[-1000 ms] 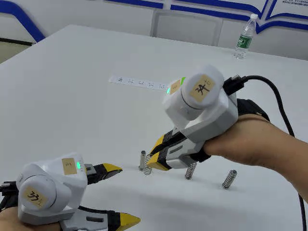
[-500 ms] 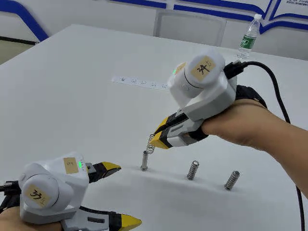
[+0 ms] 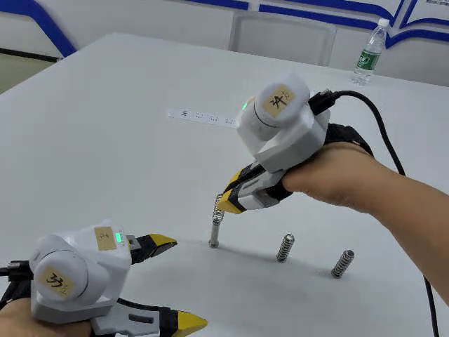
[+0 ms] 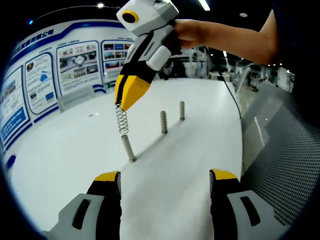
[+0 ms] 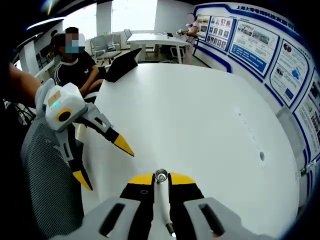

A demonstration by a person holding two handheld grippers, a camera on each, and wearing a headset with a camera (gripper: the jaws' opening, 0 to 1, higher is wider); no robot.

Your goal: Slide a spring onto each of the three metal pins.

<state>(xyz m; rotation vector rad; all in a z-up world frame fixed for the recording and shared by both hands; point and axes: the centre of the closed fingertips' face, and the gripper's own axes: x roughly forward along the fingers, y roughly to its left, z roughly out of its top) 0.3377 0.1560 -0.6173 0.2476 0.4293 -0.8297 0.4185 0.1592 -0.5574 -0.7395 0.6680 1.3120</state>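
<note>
Here the right hand-held gripper [image 3: 224, 204] pinches a spring [image 3: 218, 213] directly above a pin [image 3: 214, 235].

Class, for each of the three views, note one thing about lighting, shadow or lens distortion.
Head view: soft, even light, a faint shadow beside the bare pin on the white table. Left gripper view: fisheye bows the wall posters; a ceiling lamp glares. Right gripper view: windows blown out; right tongs, shut on the spring, stretched wide.

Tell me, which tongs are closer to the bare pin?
Right. The right tongs hang just above the bare pin, holding a spring over its top. The left tongs sit open, off to its side and well apart.
</note>
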